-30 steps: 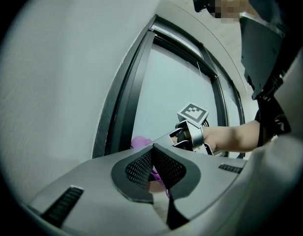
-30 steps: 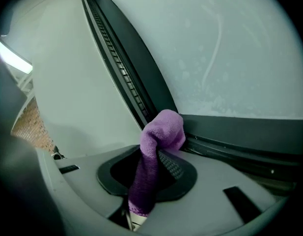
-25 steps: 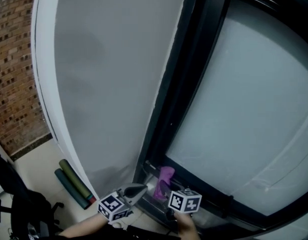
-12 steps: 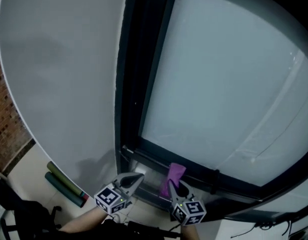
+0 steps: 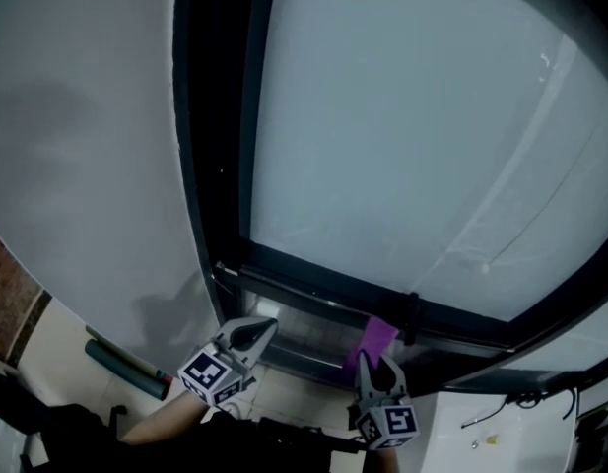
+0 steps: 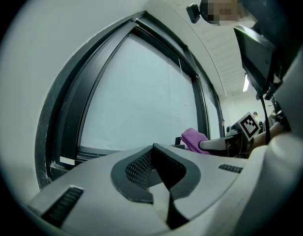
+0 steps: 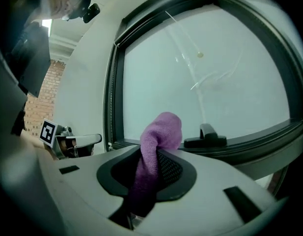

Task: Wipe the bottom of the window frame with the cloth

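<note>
A purple cloth (image 5: 375,342) (image 7: 153,156) (image 6: 194,138) sticks out of my right gripper (image 5: 375,369) (image 7: 153,173), which is shut on it. The cloth's tip lies against the dark bottom rail of the window frame (image 5: 313,299) (image 7: 249,144), just left of a black window handle (image 5: 412,315) (image 7: 206,136). My left gripper (image 5: 252,333) (image 6: 158,173) hovers shut with nothing in it, near the frame's lower left corner, apart from the cloth.
A frosted glass pane (image 5: 402,136) fills the frame. A grey-white wall (image 5: 77,166) stands to the left, with rolled dark mats (image 5: 126,363) on the floor below. Cables (image 5: 501,407) lie on a white surface at lower right.
The right gripper with the cloth has slid rightward along the bottom rail, toward the handle. The head view has swung right; the brick wall has nearly left the view.
</note>
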The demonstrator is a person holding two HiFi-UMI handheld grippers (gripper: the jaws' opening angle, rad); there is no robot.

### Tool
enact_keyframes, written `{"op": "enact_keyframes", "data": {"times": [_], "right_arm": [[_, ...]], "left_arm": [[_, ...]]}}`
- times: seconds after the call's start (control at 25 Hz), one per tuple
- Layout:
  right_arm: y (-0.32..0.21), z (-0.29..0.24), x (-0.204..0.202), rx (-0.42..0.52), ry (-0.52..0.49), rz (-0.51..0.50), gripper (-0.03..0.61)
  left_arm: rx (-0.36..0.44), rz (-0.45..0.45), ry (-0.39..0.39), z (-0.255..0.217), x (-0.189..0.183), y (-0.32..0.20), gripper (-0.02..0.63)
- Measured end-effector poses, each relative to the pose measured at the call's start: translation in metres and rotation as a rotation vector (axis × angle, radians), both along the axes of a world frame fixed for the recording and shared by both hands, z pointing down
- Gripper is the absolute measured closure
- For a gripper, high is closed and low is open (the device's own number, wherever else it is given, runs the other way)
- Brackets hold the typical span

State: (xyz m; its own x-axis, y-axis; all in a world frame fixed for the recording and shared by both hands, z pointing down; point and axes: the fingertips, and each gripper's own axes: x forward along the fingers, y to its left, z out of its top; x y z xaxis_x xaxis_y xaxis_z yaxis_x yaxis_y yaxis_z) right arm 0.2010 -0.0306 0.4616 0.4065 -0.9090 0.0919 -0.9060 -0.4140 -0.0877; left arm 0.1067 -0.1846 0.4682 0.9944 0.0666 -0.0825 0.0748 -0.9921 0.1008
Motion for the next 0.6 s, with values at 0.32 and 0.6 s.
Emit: {"op": "enact_keyframes", "data": {"times": [0.32,0.6], "right_arm": [[0.015,-0.003,-0.009,-0.03,0.094,0.047,0.499],[0.029,-0.001,-0.002,-0.028,0.079,0.104,0.499]], "left_arm": [[0.015,0.038,0.027,-0.001,0.007,0.004,0.609],[-0.011,0.069,0.011,0.005,0.015,0.009,0.609]]}}
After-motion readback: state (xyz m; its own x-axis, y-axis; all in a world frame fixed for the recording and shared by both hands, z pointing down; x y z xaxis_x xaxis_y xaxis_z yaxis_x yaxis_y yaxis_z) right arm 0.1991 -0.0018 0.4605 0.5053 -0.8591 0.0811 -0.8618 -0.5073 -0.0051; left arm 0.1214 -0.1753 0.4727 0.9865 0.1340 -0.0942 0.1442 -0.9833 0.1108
